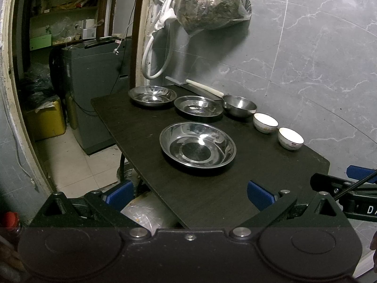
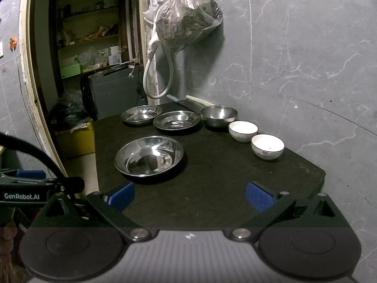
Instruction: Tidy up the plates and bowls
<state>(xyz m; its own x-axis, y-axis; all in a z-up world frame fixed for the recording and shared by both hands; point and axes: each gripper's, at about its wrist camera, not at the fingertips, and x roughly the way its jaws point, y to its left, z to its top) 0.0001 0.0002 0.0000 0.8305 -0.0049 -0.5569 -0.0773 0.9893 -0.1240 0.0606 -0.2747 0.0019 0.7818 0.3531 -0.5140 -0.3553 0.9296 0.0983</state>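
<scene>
Steel and white ceramic dishes lie spread over a dark tabletop [image 1: 212,200] set against a grey marbled wall. Nearest the camera sits a large steel plate [image 1: 197,144], alone toward the middle. Behind it, a row runs along the far side: a steel plate at the far left [image 1: 152,96], a second steel plate [image 1: 198,106] just beside it, then a deeper steel bowl [image 1: 239,105], and two small white bowls, one [image 1: 265,122] near the steel bowl and another [image 1: 290,138] closer to the tabletop's right edge. All stand upright and apart from each other.

The left gripper [image 1: 189,193] hangs level over the tabletop's near left corner, its blue-padded fingers [image 1: 259,194] spread wide with nothing between them. The right gripper [image 2: 189,194] hangs alongside at the near edge, aimed the same way, its fingers [image 2: 259,198] equally wide and empty. Each shows at the margin of the other's view.

A knife [image 2: 179,101] lies behind the dishes by the wall, under a hanging plastic bag [image 2: 188,23].
</scene>
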